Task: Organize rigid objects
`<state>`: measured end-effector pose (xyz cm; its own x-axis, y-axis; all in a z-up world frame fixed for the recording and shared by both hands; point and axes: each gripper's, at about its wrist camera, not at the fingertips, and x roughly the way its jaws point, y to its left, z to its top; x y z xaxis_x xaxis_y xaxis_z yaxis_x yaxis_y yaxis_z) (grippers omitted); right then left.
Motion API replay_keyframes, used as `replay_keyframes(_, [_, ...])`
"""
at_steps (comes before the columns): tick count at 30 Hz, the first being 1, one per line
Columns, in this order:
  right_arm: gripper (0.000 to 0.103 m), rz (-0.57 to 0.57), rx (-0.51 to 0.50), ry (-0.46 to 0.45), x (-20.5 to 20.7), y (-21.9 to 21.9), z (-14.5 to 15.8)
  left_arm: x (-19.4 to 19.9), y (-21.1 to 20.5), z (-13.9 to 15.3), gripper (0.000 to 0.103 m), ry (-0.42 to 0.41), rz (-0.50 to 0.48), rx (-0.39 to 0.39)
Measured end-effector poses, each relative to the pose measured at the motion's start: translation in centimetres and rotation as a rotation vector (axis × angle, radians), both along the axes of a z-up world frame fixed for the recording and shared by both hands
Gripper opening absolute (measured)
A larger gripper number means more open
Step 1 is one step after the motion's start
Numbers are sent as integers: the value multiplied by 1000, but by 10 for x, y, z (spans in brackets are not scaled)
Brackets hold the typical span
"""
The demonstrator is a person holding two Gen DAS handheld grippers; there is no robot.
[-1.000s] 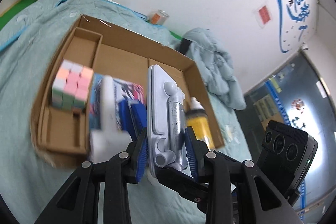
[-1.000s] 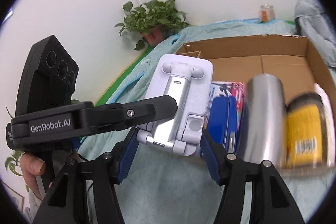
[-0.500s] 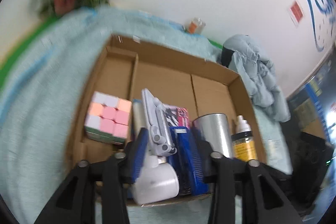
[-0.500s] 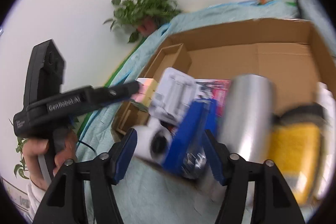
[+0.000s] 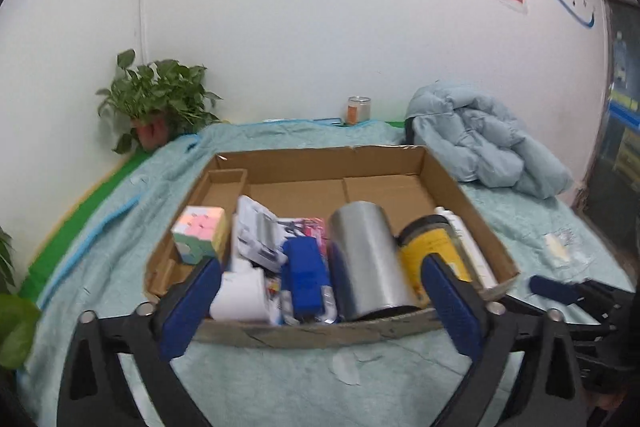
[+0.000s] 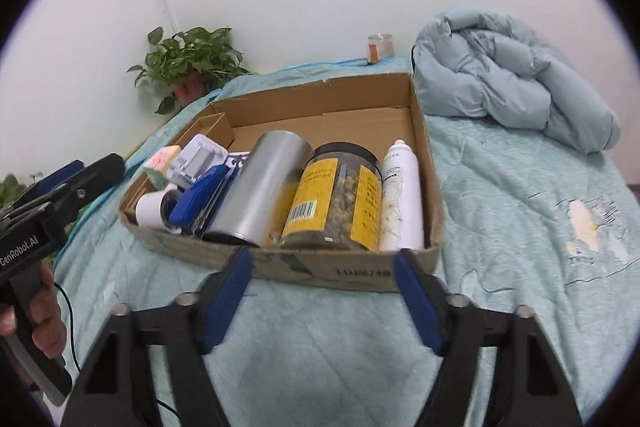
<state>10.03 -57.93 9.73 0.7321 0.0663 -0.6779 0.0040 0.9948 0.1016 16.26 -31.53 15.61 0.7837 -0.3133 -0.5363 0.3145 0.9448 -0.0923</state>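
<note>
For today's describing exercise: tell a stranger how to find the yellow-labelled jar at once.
Find the cardboard box on the pale green bedspread. Along its near wall things lie side by side; the jar lies between a plain silver can and a white bottle. Only it has a yellow label with a barcode and a black lid.

left gripper (image 5: 320,299) fingers just opened wide, empty, before cardboard box (image 5: 452,183).
</note>
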Motion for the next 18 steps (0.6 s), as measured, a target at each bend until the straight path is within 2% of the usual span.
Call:
replay_keyframes(1, [28,-6,-31,2,-2,3,2,-1,1,-4,33,27,-32,-35])
replay_keyframes(2, [12,-9,-60,6,-6,6,3,-1,2,-8,0,88,-71,-64])
replay_keyframes(3, [12,-8,-73,11,-9,11,2,-2,4,-13,1,142,-82,-81])
replay_keyframes(4, [12,-4,-72,11,-12,12,3,-5,8,-14,2,146,-80,-91])
replay_keyframes(5, [13,-1,-74,1,-16,17,4,-12,12,-13,4,123,-71,-94])
replay_keyframes(6, [23,-1,-82,-11,-20,20,5,-18,15,-11,12,100,-64,-82])
replay_keyframes(7, [36,-7,-99,-24,-24,26,7,-27,18,-8,49,74,-59,-51])
replay_keyframes(8, [75,-12,-104,-43,-28,31,8,-33,22,-7,103,62,-53,-35])
replay_keyframes(9, [92,-13,-84,-73,-34,34,10,-40,30,-4,99,25,-29,-25])
replay_keyframes(10, [92,-20,-60,-104,-41,38,13,-51,36,-3,103,-35,-9,-27])
replay_keyframes(12, [92,-41,-77,-122,-50,51,16,-60,50,-1,103,-77,-11,-12])
replay_keyframes(14, [92,-53,-101,-132,-57,63,19,-73,58,-2,103,-97,-17,23])
replay_keyframes(18, [92,-69,-108,-118,-74,85,23,-99,81,-1,103,-106,7,-4])
